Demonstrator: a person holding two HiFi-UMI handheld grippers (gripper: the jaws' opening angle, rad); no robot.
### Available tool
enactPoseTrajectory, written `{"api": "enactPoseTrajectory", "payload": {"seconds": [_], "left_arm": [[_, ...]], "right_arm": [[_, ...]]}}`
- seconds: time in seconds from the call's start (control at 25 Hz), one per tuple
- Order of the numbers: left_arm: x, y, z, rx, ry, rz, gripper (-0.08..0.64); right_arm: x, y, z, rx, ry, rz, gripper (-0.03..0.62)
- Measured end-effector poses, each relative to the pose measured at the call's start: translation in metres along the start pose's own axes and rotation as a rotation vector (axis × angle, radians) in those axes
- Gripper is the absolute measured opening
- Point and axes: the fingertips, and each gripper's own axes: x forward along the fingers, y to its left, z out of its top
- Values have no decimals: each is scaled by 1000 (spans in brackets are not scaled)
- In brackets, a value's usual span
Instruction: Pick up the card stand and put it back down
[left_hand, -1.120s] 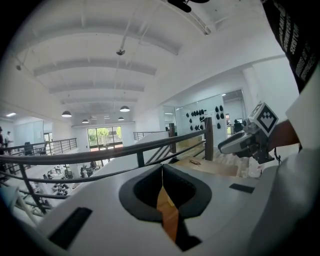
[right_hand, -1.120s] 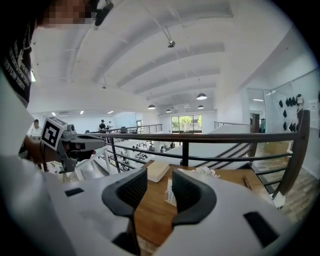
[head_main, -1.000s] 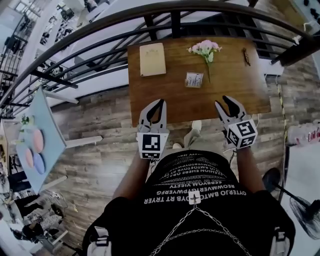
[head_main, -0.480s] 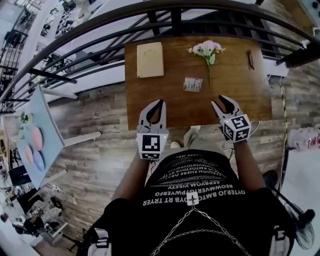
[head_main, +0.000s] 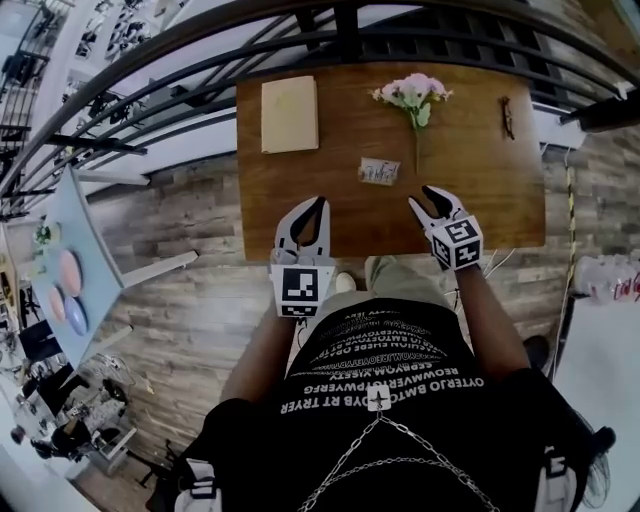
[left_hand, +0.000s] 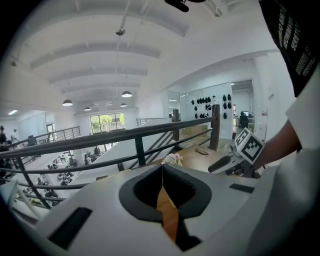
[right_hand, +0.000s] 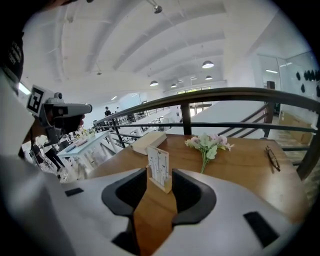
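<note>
The card stand (head_main: 379, 171), a small white card in a wooden base, stands upright in the middle of the brown table (head_main: 290, 200). My right gripper (head_main: 424, 197) hovers over the table's near edge, just right of the stand and short of it. In the right gripper view the stand (right_hand: 158, 167) sits straight ahead of the open jaws (right_hand: 159, 180), which have just been opening a little wider, with nothing between them. My left gripper (head_main: 316, 206) hangs over the near edge to the stand's left, and its tips (left_hand: 161, 166) meet.
A cream book (head_main: 289, 100) lies at the table's far left. A pink flower sprig (head_main: 412, 95) and glasses (head_main: 508, 117) lie at the far right. A black railing (head_main: 340, 40) runs behind the table. A pale blue table (head_main: 70, 290) stands lower left.
Both grippers have come forward and down over the table's near edge. The right one has moved more, leftward towards the card stand. The stand has not moved.
</note>
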Motion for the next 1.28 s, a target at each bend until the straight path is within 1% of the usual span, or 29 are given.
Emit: {"api": "enactPoseTrajectory", "payload": {"seconds": [0.44,0.64,0.8,1.2,1.28], "left_arm": [[27,-4,-22,-17,85,13,28],[30,-6,-34,-32,123,26,28],[32,-7,-43,-39,147,35,28],[20,-2,-65,-39,216,64,28],[17,0,-69,-39,227,67,28]], "right_arm": [[65,-23,-43,27,106,78,160],[89,-25,-53,27,121,122,173],[105,-24,-57,46,124,158,199],[133,-22,-63,32,121,166,204],[137,-24,-62,26,108,154,179]]}}
